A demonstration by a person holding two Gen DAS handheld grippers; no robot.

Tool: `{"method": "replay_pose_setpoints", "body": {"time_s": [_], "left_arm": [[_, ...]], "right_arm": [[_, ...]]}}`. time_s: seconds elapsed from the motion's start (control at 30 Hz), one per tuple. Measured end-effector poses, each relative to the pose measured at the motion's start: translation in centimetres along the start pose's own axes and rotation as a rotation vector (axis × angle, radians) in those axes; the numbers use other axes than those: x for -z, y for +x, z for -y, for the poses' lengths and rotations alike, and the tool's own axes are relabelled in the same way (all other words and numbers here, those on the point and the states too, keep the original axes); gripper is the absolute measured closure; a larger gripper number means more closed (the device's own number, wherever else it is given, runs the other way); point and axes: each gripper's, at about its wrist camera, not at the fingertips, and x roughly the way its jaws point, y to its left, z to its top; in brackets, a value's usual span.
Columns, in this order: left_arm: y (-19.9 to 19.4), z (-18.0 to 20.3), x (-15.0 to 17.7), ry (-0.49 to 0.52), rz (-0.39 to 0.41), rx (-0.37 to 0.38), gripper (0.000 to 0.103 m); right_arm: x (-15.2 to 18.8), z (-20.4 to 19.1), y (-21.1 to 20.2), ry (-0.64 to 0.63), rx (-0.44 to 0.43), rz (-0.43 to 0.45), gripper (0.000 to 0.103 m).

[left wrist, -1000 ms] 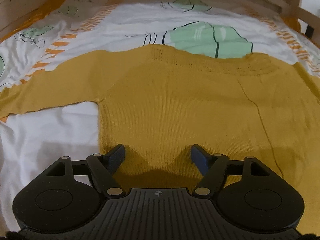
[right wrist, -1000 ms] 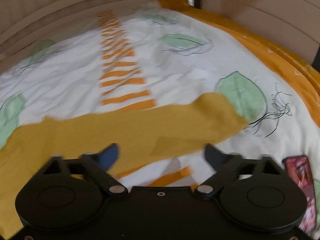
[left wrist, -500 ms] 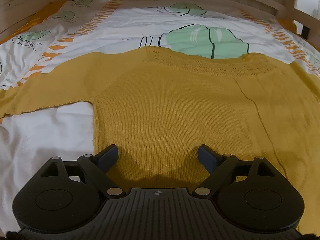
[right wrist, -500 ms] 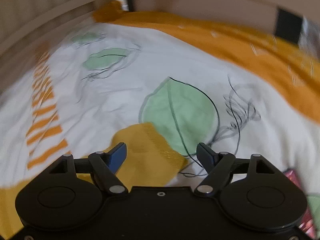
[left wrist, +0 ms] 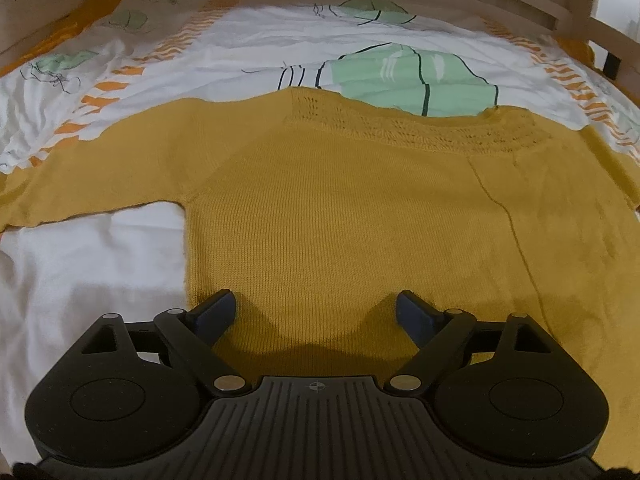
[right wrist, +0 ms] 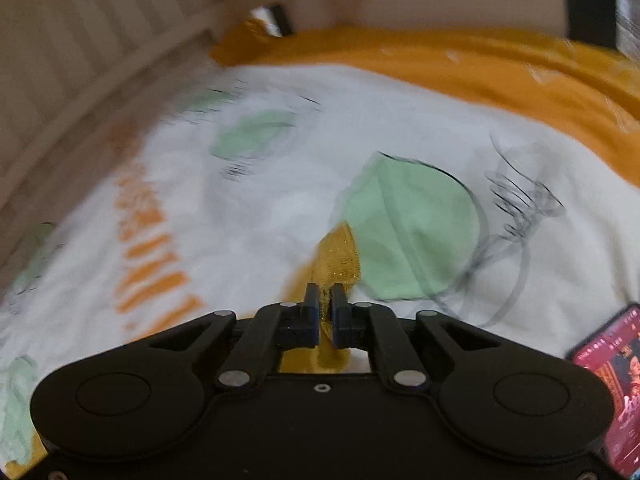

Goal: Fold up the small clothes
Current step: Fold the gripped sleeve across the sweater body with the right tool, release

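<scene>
A yellow knitted sweater (left wrist: pixel 360 208) lies flat on a white bed sheet (left wrist: pixel 88 272) with green leaves and orange stripes. Its right side runs off the edge of the left wrist picture, so that sleeve is cut off there. The bottom hem is hidden behind the left gripper (left wrist: pixel 316 310), whose tongs are wide apart over the sweater with nothing pinched.

The right wrist picture is blurry. There the right gripper (right wrist: pixel 325 300) has its tongs squeezed together on the yellow sleeve end (right wrist: pixel 338 256), next to a green leaf. A phone (right wrist: pixel 612 384) with a red screen lies at the right edge, partly cut off. A wooden bed rail (right wrist: pixel 100 60) stands behind.
</scene>
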Motion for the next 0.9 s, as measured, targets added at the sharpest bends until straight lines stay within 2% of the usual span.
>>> {"method": "replay_pose_setpoints", "body": {"time_s": [0.1,0.23,0.4,0.57,0.63,0.77,0.9], "left_arm": [[-0.3,-0.4,-0.4,-0.021,-0.015,0.024,0.019],[-1.5,-1.0,-1.2,-0.061,-0.008,0.060,0.021],[-3.4,-2.2,-2.8,-0.108,0.030,0.072,0.021],[-4.6,-3.8,-3.9,-0.162,0.048,0.088,0.021],[-4.8,-4.5,-4.2,-0.184,0.048,0.094,0.021],[-4.9,-6.1,-4.7,-0.242,0.049,0.109,0.021],[-4.7,-7.0,-4.8,-0.289,0.042,0.114,0.021]], "right_arm": [[-0.3,-4.1,-2.2,-0.060,-0.091,0.026,0.090],[0.2,-11.4,-5.3,-0.153,-0.243,0.037,0.090],[3.0,-20.9,-8.3,-0.260,-0.435,-0.005,0.090],[9.5,-29.8,-9.6,-0.348,-0.613,-0.097,0.090],[12.5,-32.4,-9.5,-0.380,-0.657,-0.133,0.090],[19.2,-36.3,-8.3,-0.454,-0.701,-0.224,0.090],[24.3,-38.0,-7.3,-0.527,-0.709,-0.275,0.087]]}}
